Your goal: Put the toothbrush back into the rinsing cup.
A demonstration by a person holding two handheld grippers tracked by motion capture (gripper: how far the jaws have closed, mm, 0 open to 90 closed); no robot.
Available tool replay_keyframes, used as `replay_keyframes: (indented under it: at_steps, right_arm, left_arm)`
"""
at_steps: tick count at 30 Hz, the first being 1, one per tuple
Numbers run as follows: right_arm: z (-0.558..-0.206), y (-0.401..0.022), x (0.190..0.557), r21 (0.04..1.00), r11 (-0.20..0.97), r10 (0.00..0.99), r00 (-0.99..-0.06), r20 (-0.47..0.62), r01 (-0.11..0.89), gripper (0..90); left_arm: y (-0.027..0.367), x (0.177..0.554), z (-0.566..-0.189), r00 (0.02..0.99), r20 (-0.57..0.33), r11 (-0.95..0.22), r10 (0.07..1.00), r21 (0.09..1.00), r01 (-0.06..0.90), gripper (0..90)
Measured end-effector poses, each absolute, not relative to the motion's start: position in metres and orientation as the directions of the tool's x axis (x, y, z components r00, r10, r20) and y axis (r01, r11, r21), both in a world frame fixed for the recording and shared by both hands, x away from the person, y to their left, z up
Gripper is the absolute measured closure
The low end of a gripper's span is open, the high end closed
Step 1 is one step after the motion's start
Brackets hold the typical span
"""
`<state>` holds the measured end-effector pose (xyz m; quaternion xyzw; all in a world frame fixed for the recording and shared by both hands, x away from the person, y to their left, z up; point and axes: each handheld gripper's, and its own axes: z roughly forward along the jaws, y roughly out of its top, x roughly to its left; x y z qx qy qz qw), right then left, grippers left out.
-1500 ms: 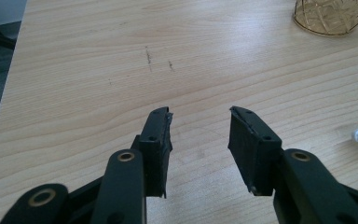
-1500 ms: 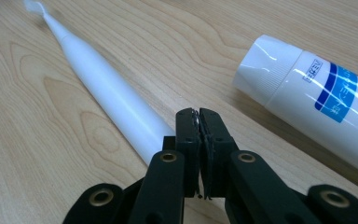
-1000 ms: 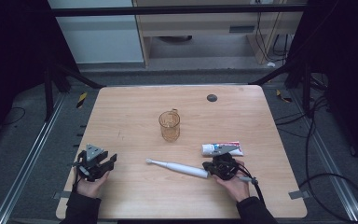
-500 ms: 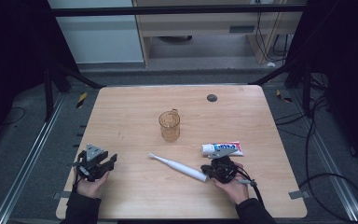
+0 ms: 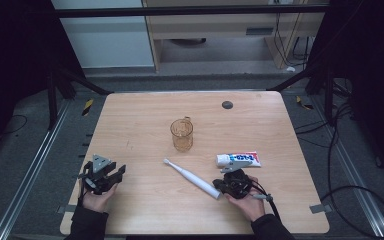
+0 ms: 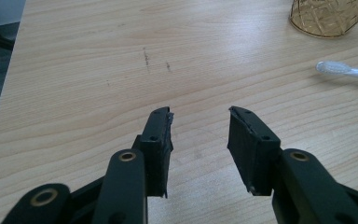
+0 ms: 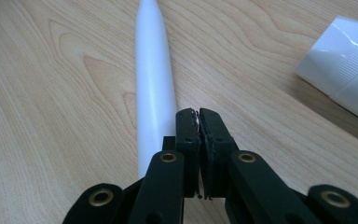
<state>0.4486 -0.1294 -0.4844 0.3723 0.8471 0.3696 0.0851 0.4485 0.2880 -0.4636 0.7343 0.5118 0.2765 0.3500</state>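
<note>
1. Left hand-held gripper (image 5: 111,176): rests at the desk's (image 5: 140,125) near left corner, jaws apart at a middling gap with nothing between them; bare wood ahead. Judged idle, parked clear of the work.

2. Cup (image 5: 182,135): amber, patterned glass, upright mid-desk, well apart from both grippers. Likely the holder for item 3.

3. Toothbrush (image 5: 192,178): white, lies flat on a diagonal, bristles toward the cup, thick handle end toward item 4.

4. Right hand-held gripper (image 7: 198,122): jaws pressed together, empty. The toothbrush handle lies just beside them, not between, so no grip exists; jaws must widen first.

5. Toothpaste (image 5: 238,159): lies flat just beyond the right gripper, untouched.
</note>
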Motion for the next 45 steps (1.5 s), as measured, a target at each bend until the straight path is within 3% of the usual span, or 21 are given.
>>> replay_keyframes:
  at_steps: [45]
  right_arm:
    - [-0.486, -0.111, 0.438, 0.687, 0.488, 0.638, -0.757, 0.139, 0.538, 86.5]
  left_arm:
    - [0.287, 0.449, -0.464, 0.33, 0.04, -0.23, 0.943, 0.795, 0.561, 59.5]
